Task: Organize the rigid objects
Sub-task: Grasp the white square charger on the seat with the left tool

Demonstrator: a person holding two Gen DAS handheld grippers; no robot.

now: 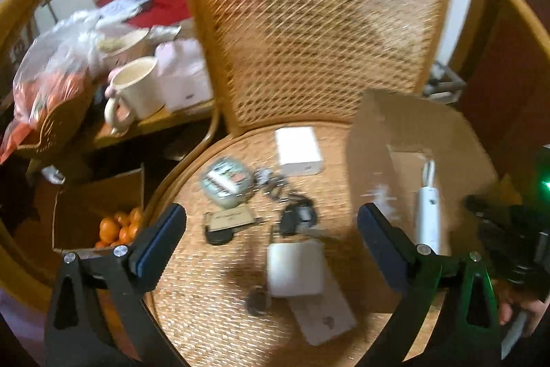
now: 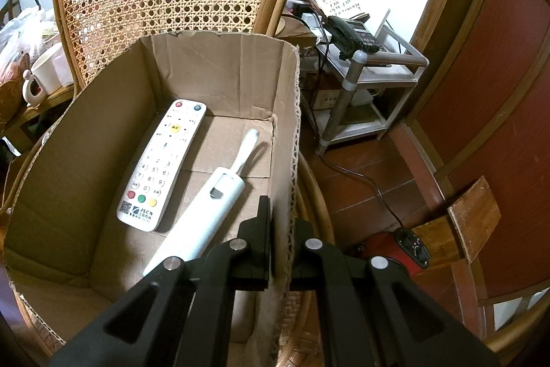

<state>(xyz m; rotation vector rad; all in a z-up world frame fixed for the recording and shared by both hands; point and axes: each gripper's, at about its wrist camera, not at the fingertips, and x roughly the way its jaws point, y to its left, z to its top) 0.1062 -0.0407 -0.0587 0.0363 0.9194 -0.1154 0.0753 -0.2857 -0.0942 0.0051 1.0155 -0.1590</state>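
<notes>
A cardboard box [image 2: 220,67] stands on the wicker chair seat [image 1: 213,298]. It holds a white remote [image 2: 161,164] and a white electric toothbrush [image 2: 213,198], which also shows in the left wrist view [image 1: 428,212]. My right gripper [image 2: 280,229] is shut on the box's right wall. My left gripper [image 1: 271,229] is open and empty above the seat. Below it lie a white charger [image 1: 295,267], a flat white box [image 1: 323,315], keys [image 1: 295,215], a round tin [image 1: 227,181], a brown card [image 1: 230,219] and a white block [image 1: 298,151].
The box [image 1: 412,133] takes the seat's right side. The chair's woven back [image 1: 316,23] rises behind. At left a table carries a mug [image 1: 137,92] and bags; a box of oranges [image 1: 117,226] sits on the floor. A phone stand [image 2: 364,64] is at right.
</notes>
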